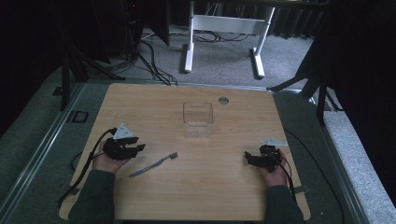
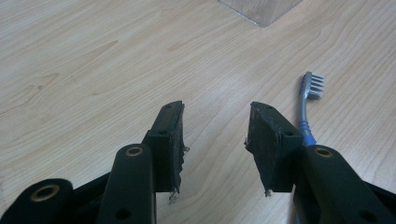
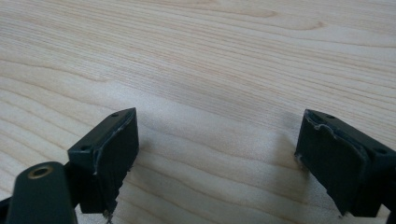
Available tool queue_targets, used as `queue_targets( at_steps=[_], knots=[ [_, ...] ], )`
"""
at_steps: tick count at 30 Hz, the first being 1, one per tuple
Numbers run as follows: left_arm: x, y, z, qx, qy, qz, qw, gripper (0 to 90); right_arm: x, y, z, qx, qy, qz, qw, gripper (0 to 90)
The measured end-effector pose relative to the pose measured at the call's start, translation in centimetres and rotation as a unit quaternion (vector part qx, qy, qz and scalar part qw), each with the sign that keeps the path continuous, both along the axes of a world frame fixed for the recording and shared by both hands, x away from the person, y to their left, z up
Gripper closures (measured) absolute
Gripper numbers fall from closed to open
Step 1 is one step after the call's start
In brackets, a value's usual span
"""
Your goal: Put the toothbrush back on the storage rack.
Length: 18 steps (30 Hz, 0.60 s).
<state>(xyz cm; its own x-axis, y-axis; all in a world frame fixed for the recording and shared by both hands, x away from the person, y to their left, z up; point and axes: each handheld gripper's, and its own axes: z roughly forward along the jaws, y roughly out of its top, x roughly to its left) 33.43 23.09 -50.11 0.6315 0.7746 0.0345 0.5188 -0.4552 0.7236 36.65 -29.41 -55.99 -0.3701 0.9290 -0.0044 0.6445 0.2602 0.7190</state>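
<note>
Your left gripper (image 2: 215, 154) hangs with jaws wide and empty, the blue toothbrush (image 2: 306, 112) lying on the table just outside its right jaw. Close now and you'll miss it or nudge it away. Your right gripper (image 3: 215, 163) gapes empty too.

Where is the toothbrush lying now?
In the high view, the blue toothbrush lies flat on the table, just right of the open left gripper, nearer the person than the clear box.
</note>
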Motion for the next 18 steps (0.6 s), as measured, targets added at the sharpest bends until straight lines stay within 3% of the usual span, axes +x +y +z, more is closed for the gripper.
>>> queue_targets(
  at_steps=[18],
  knots=[
    [-0.27, -0.66, 0.62, 0.024, 0.026, -0.004, 0.9994, 57.6, 0.00, 0.00, 0.00, 0.000, 0.000, 0.000, 1.0000, 12.6]
  ],
)
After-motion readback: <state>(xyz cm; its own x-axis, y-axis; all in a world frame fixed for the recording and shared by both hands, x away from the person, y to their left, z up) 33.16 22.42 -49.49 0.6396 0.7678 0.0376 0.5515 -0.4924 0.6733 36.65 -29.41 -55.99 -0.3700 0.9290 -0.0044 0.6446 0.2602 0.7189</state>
